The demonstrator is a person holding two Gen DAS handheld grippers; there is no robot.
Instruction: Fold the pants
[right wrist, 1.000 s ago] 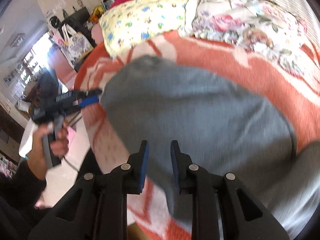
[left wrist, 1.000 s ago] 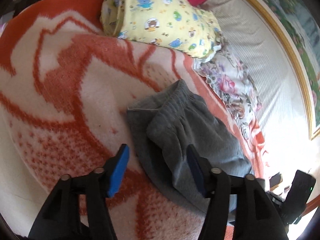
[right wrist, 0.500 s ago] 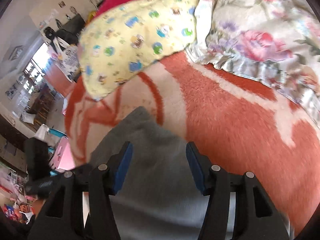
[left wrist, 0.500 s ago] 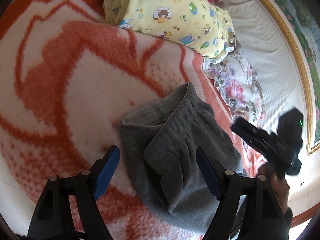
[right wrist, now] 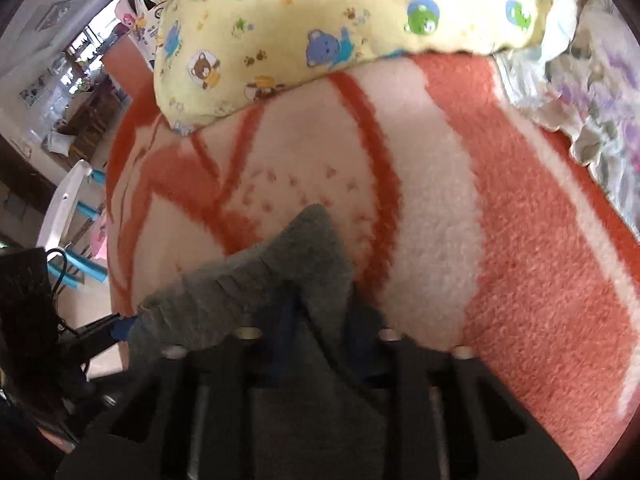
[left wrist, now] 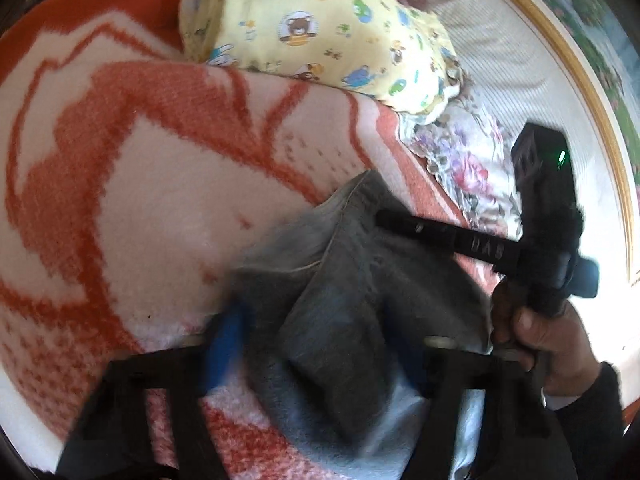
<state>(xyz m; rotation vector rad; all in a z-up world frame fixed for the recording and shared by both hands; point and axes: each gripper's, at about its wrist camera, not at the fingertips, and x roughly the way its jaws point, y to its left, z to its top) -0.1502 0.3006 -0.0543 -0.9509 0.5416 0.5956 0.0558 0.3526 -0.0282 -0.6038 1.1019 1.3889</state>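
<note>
Grey pants point(left wrist: 360, 280) lie folded in a thick bundle on an orange and white blanket point(left wrist: 160, 200). My left gripper point(left wrist: 316, 352) straddles their near end; its jaws are closing, with the cloth between the blurred blue pads. My right gripper point(left wrist: 380, 218), held by a hand point(left wrist: 548, 332), bites the far upper end. In the right wrist view that right gripper point(right wrist: 324, 340) is shut on a raised peak of the pants point(right wrist: 304, 264). The left gripper point(right wrist: 120, 326) shows there at the cloth's left edge.
A yellow bear-print pillow point(left wrist: 312, 28) lies at the head of the blanket point(right wrist: 440, 220), also seen as the pillow point(right wrist: 320, 20). Floral bedding point(left wrist: 464, 160) runs along the right side. A white chair point(right wrist: 64, 208) and room clutter stand beyond the bed's left edge.
The right gripper swung in across the pants, opened, then shut on their far end. The left gripper's jaws widened, then narrowed around the near end, edging a little forward.
</note>
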